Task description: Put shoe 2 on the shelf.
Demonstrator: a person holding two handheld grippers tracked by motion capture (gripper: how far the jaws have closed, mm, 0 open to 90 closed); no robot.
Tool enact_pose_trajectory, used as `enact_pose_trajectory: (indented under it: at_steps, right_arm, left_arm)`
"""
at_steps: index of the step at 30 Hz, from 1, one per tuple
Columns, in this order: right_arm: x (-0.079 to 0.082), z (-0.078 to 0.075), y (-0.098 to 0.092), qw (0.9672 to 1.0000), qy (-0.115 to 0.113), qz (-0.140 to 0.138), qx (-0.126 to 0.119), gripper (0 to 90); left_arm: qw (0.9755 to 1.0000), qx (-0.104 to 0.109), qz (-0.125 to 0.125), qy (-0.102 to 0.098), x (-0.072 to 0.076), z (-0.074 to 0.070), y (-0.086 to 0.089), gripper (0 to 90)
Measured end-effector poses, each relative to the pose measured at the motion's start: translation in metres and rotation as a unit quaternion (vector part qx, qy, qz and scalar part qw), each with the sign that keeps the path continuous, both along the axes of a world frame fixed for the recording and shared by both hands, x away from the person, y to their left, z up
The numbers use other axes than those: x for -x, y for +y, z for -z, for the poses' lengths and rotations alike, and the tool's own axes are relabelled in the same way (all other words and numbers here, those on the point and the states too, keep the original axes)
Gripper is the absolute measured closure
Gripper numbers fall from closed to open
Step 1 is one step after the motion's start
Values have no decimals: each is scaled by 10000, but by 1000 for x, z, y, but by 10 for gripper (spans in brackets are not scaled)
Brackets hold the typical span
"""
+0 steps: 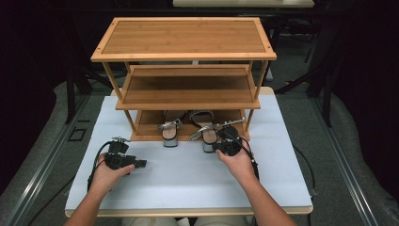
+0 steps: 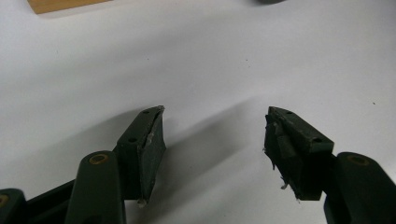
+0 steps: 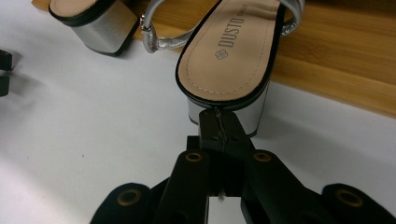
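A wooden shoe rack [image 1: 188, 56] stands at the back of the white desk [image 1: 188, 179]. Its two upper shelves are bare; the bottom shelf [image 1: 150, 127] holds two silver block-heel sandals, heels jutting over its front edge. The right gripper [image 3: 219, 122], fingers pressed together with nothing between them, sits just at the heel of the right sandal [image 3: 229, 51]; the left sandal [image 3: 91, 21] lies beside it. The left gripper [image 2: 215, 140] rests on open desk, fingers spread, well apart from the rack.

White table [image 1: 188, 179] carries bamboo rack [image 1: 186, 47]; two silver sandals [image 1: 170, 129] on bottom shelf [image 1: 148, 127]
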State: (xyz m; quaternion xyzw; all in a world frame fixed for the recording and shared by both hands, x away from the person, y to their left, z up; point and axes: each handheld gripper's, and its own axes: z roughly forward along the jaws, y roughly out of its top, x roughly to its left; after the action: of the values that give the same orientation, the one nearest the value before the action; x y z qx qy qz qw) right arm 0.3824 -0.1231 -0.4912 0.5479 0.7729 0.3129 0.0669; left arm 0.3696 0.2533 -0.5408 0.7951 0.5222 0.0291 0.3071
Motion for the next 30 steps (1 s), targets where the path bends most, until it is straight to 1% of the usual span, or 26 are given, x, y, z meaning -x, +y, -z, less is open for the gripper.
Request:
enact_pose_trajectory:
  at_steps: [3,7,10,12,16,18,21,23,24,25,26,27,30]
  right_arm:
    - [-7,2,4,10000,-4,20,2,900]
    - [-10,2,7,10000,-14,1,-55,900]
    - [-13,2,11,10000,-37,-15,-7,900]
    - [-17,2,14,10000,-45,-3,17,900]
    - [-22,5,16,10000,-31,-14,-63,900]
    - [-24,6,18,9999,-7,-24,-108,900]
    - [-28,7,22,9998,-7,-83,-176,900]
    - [-28,6,23,9998,11,-86,-165,900]
    - [-29,7,24,9999,11,-95,-141,900]
    - [-29,7,25,9999,-29,-102,-100,900]
    - [-29,7,25,9999,-3,-86,-115,900]
    - [-30,8,23,9998,23,-136,-156,900]
    - [-30,8,23,9998,28,-169,-126,900]
  left_arm:
    - [10000,0,-2,-5,0,0,0,377]
    - [10000,-9,-11,-16,0,0,0,377]
    - [10000,-29,2,-33,0,0,-1,382]
    - [9999,-61,18,-100,1,-1,-3,393]
    - [9997,-70,38,-211,1,-4,-4,416]
    - [9997,-50,47,-234,1,-5,-5,426]
    - [9996,-87,67,-257,0,-6,-7,426]
    - [9996,-90,73,-261,0,-6,-7,426]
    - [9995,-89,58,-297,0,-6,-7,426]
    - [9995,-78,53,-306,0,-7,-7,426]
    - [9994,-85,55,-330,0,-7,-7,427]
    - [9993,-70,52,-370,0,-8,-7,432]
    - [9992,-51,73,-398,1,-9,-8,441]
